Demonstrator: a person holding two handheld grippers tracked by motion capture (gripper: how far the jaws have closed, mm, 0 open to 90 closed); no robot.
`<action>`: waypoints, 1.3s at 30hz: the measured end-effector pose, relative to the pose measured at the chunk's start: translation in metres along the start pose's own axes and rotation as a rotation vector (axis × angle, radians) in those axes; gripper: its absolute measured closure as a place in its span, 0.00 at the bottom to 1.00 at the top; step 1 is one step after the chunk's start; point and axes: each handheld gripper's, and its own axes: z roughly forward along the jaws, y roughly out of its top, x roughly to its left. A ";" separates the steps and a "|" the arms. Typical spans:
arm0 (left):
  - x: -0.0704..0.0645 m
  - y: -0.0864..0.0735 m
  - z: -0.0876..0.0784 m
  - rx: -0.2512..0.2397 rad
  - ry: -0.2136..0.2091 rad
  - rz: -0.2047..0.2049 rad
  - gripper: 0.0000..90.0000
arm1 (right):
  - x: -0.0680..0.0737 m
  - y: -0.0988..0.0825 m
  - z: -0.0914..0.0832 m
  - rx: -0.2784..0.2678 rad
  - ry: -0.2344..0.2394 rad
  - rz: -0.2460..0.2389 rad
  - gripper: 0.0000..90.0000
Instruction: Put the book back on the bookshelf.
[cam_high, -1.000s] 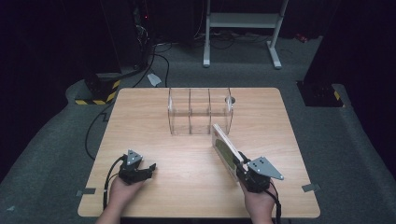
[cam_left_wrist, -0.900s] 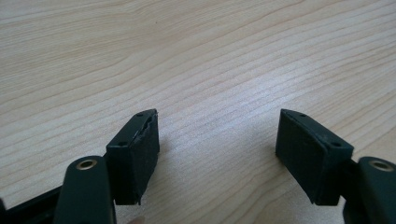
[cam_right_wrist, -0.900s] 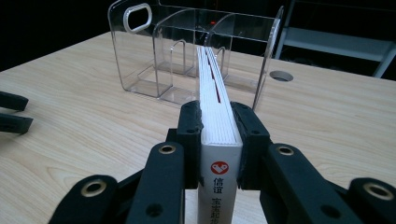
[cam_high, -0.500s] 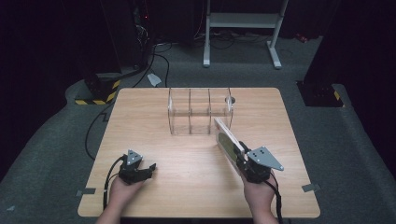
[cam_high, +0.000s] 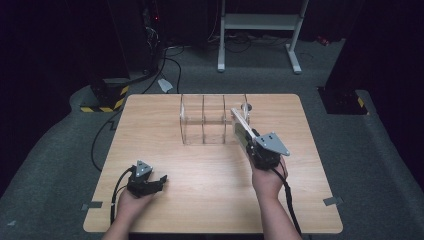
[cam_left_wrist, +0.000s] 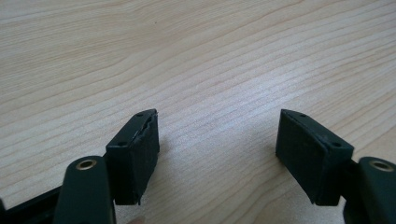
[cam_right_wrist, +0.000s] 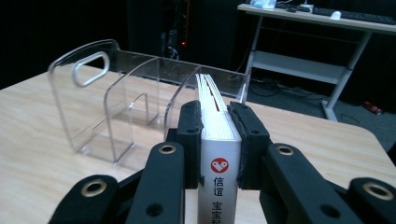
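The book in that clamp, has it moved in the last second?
Yes. The book in the right gripper has moved up the table toward the clear rack, its far end now reaching the rack's right end.

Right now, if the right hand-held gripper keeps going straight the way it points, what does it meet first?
Probably the clear acrylic organizer: the right hand-held gripper, shut on the book, points the book's front edge at its rightmost compartment. Depth is hard to judge.
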 end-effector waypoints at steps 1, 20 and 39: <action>0.000 0.000 0.000 0.000 0.000 0.000 0.34 | 0.000 0.001 0.004 0.004 -0.003 0.000 0.84; -0.001 0.000 0.000 0.001 -0.003 -0.006 0.34 | 0.004 0.021 0.064 -0.006 -0.071 -0.004 0.84; 0.000 -0.001 -0.001 0.001 -0.001 -0.001 0.34 | 0.010 0.011 0.081 0.010 -0.081 0.004 0.84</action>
